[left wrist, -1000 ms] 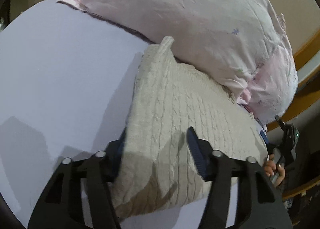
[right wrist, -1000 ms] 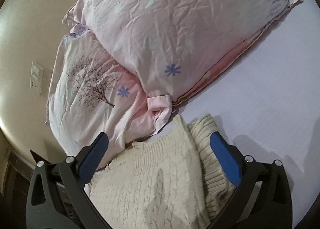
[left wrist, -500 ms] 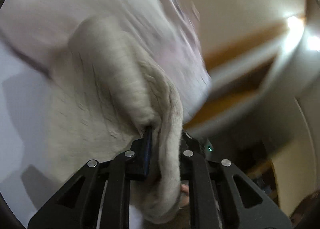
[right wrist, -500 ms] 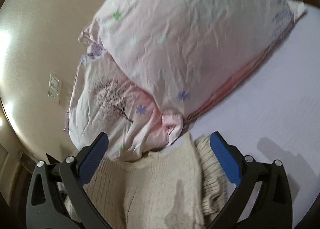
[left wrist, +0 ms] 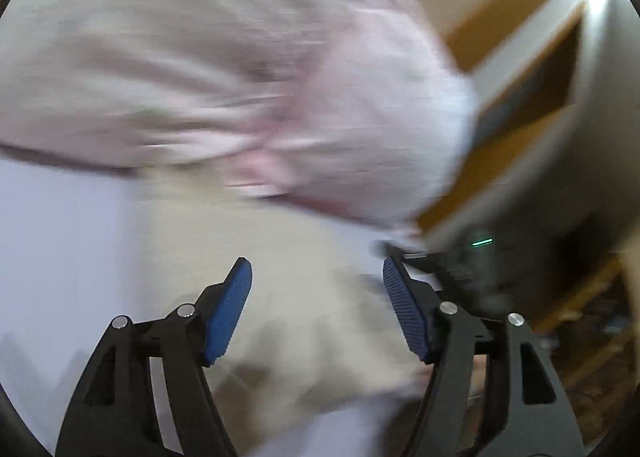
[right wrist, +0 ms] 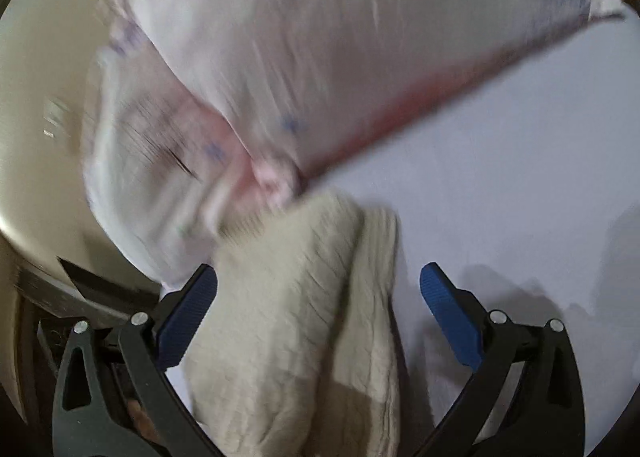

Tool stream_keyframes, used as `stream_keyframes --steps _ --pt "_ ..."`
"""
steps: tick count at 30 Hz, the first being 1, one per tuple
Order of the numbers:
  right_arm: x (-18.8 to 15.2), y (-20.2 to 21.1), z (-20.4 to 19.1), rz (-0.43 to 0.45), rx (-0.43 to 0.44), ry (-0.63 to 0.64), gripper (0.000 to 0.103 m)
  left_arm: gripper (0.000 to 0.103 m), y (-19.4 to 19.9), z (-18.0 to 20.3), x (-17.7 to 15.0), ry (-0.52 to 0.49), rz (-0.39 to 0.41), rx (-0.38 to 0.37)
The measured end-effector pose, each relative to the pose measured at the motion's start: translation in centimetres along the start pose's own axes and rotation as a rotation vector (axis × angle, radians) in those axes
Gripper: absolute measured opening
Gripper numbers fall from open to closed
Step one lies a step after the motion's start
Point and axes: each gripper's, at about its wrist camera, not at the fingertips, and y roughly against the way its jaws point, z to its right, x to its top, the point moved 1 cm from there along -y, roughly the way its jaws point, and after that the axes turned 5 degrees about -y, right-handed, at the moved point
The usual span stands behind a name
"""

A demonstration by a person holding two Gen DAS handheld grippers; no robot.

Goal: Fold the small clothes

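A cream cable-knit sweater (right wrist: pixel 296 317) lies folded on the pale lilac bed sheet (right wrist: pixel 500 177), its far end against the pink pillows. In the right wrist view my right gripper (right wrist: pixel 318 321) is open, its blue pads either side of the sweater and above it. In the blurred left wrist view the sweater (left wrist: pixel 304 297) lies under my left gripper (left wrist: pixel 316 309), which is open and empty. The other gripper (left wrist: pixel 460 269) shows as a dark blur at the right.
Two pink patterned pillows (right wrist: pixel 320 57) lie stacked beyond the sweater, also visible in the left wrist view (left wrist: pixel 240 77). A wooden headboard and wall (left wrist: pixel 520 77) stand to the right. The bed edge drops off at the left (right wrist: pixel 60 297).
My left gripper shut on the sweater's edge, lifted it over, then let go and now stands open. The sweater lies narrower and doubled. The right gripper stayed open.
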Motion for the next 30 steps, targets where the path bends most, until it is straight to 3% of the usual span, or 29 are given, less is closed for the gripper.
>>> stream_keyframes --steps 2,5,8,11,12,13,14,17,18,20,22,26,27,29,30 --pt "-0.3 -1.5 0.1 -0.065 -0.028 -0.001 0.101 0.071 -0.2 -2.3 -1.1 0.032 -0.054 0.105" --pt "-0.8 -2.7 -0.1 -0.099 -0.039 0.018 0.101 0.073 -0.3 -4.7 -3.1 0.109 -0.129 0.105" --pt "-1.2 -3.0 -0.6 -0.089 -0.033 0.055 0.097 0.077 -2.0 -4.3 -3.5 0.118 -0.152 0.079" --pt "-1.5 -3.7 -1.1 -0.103 -0.017 0.079 0.073 0.08 -2.7 -4.3 -3.9 0.135 -0.168 0.084" --pt "-1.7 -3.7 -1.1 -0.091 -0.031 0.093 0.05 0.08 -3.3 -4.4 -3.8 0.149 -0.173 0.073" --pt "-1.8 -4.0 -1.0 -0.113 0.013 0.077 0.045 0.08 -3.6 -4.7 -4.1 0.176 -0.185 0.045" --pt "-1.8 -4.2 -0.8 -0.114 0.045 0.059 0.041 0.078 -3.7 -4.8 -4.2 0.178 -0.17 0.031" --pt "-1.9 -3.6 -1.5 -0.087 0.115 0.074 0.035 0.049 -2.7 -5.4 -4.5 0.143 -0.175 -0.009" --pt "-2.1 -3.4 -2.2 -0.079 0.156 0.092 0.034 0.044 -1.9 -5.6 -4.3 0.132 -0.171 -0.032" --pt "-2.9 -3.1 -4.2 -0.094 0.266 0.148 0.033 0.043 1.3 -5.8 -4.0 0.061 -0.133 -0.038" --pt "-4.0 -4.0 -6.2 -0.123 0.302 0.212 0.034 0.044 4.8 -6.3 -3.9 -0.044 -0.078 0.031" --pt "-5.3 -7.4 -9.1 -0.09 0.054 0.329 0.051 0.054 7.0 -9.3 -4.4 -0.093 -0.09 0.276" --pt "-5.3 -6.8 -9.0 -0.059 0.036 0.321 0.058 0.055 7.9 -9.8 -4.7 -0.079 -0.067 0.298" --pt "-5.3 -4.7 -9.0 0.005 0.085 0.299 0.067 0.057 9.8 -9.4 -5.0 -0.075 0.011 0.317" --pt "-5.4 -4.0 -9.2 0.023 0.1 0.301 0.068 0.061 10.8 -9.0 -5.2 -0.074 0.055 0.331"
